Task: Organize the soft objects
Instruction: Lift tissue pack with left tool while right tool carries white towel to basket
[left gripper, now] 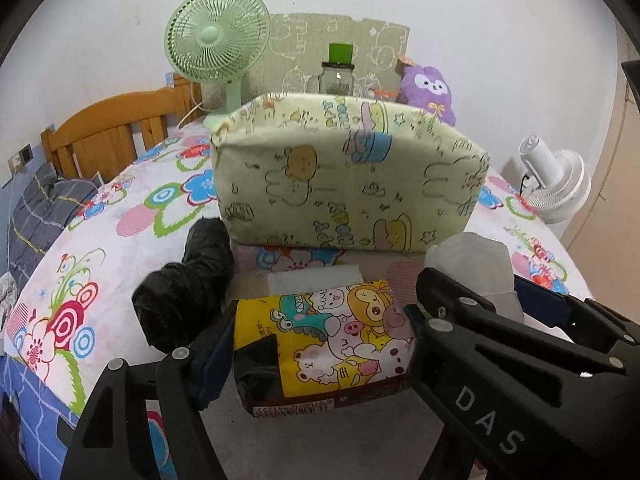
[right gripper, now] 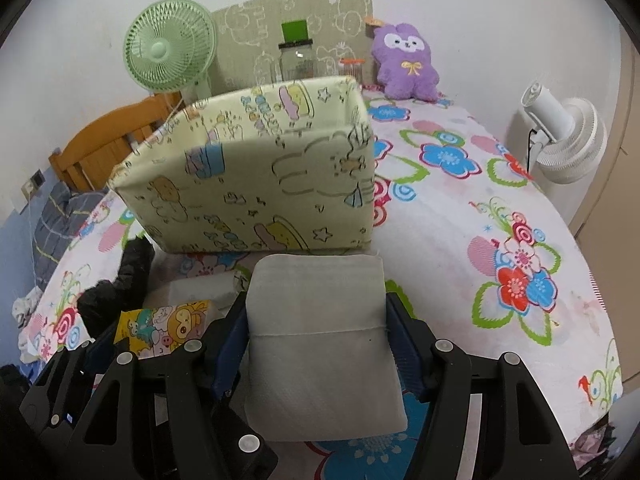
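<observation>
A soft tissue pack (left gripper: 344,344) with yellow cartoon print sits between the fingers of my left gripper (left gripper: 320,320), whose pads press both its ends. My right gripper (right gripper: 316,304) is shut on a white soft pack (right gripper: 320,340), which also shows beside the left one (left gripper: 476,268). Both hover just before a pale yellow fabric bin (left gripper: 348,176) (right gripper: 256,184) that stands open-topped on the flowered bed sheet (right gripper: 460,220). A flat white pad (left gripper: 316,278) lies between the bin and the tissue pack. A crumpled black soft item (left gripper: 188,292) (right gripper: 116,284) lies left of the bin.
A purple plush (right gripper: 406,64) sits at the wall behind the bin, beside a jar (right gripper: 298,62) and a cardboard sheet. A green fan (right gripper: 168,46) stands back left, a white fan (right gripper: 560,140) off the bed's right edge. Wooden headboard (left gripper: 108,128) and grey bedding (left gripper: 40,208) are at left.
</observation>
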Motion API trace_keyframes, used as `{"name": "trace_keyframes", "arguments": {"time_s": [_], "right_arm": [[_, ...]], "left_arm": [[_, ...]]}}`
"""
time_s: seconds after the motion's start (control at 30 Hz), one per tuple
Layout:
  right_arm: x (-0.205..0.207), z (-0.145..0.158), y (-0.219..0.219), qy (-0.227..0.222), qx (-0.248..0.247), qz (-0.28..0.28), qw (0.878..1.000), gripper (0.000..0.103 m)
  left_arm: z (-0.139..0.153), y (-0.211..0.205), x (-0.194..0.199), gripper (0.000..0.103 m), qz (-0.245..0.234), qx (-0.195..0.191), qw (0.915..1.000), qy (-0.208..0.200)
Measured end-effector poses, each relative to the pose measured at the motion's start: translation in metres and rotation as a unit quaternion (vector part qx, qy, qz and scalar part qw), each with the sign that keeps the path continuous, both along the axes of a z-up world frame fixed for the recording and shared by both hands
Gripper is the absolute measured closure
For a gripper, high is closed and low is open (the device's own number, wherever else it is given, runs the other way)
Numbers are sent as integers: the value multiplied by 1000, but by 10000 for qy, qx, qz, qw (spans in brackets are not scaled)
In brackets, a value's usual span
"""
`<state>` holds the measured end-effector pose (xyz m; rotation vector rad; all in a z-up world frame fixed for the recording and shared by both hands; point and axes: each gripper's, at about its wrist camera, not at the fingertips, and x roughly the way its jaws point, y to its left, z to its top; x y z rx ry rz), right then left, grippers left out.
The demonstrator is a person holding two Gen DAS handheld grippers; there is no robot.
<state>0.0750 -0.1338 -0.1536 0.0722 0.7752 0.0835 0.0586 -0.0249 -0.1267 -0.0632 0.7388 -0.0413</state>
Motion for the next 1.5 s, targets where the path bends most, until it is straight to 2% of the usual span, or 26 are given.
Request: {"name": "trace_keyframes", "arguments": {"time_s": [1.0,1.5], "right_arm": [[-48,85,-9,-854,76,-207,9961,36],[-55,117,-10,-1151,68,-281,9929,36]], "left_arm": [[85,-11,-32,24,-305,-55,9969,-729],[113,-11,-33,24,-436,-43,9939,-1011]]}}
